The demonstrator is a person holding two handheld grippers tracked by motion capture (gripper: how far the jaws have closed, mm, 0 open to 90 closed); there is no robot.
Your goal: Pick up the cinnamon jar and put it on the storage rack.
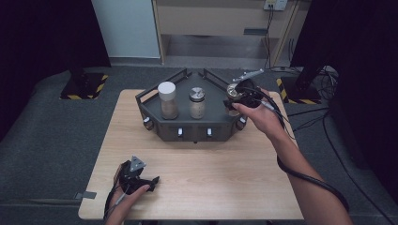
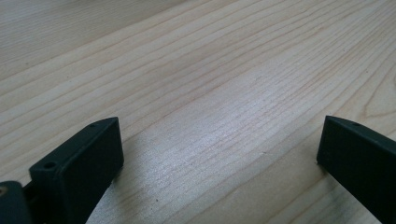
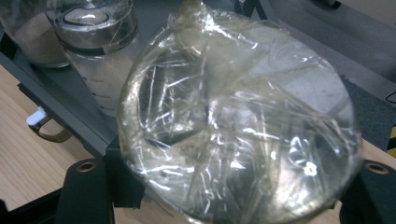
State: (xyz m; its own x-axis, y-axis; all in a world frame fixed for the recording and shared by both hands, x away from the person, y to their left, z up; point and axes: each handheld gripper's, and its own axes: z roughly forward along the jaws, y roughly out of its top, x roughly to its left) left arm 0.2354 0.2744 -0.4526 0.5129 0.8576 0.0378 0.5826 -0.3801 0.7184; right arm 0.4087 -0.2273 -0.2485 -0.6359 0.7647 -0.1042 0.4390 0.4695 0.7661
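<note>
Right gripper (image 1: 236,99): jaws clamped on a film-wrapped jar lid (image 3: 240,121) at the right end of the dark tray (image 1: 155,110) on the bench (image 1: 211,187). In the tray, a white-capped jar (image 1: 167,100) and a metal-capped jar (image 1: 197,102) hold tan powder. Left gripper (image 1: 149,183): jaws apart, low over bare bench.

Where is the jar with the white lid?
In the high view, the jar with the white lid stands at the left end of the dark tray, beside the silver-lidded jar.

Pale wooden table (image 1: 220,187) — dark tray (image 1: 187,123) on it, far side.
</note>
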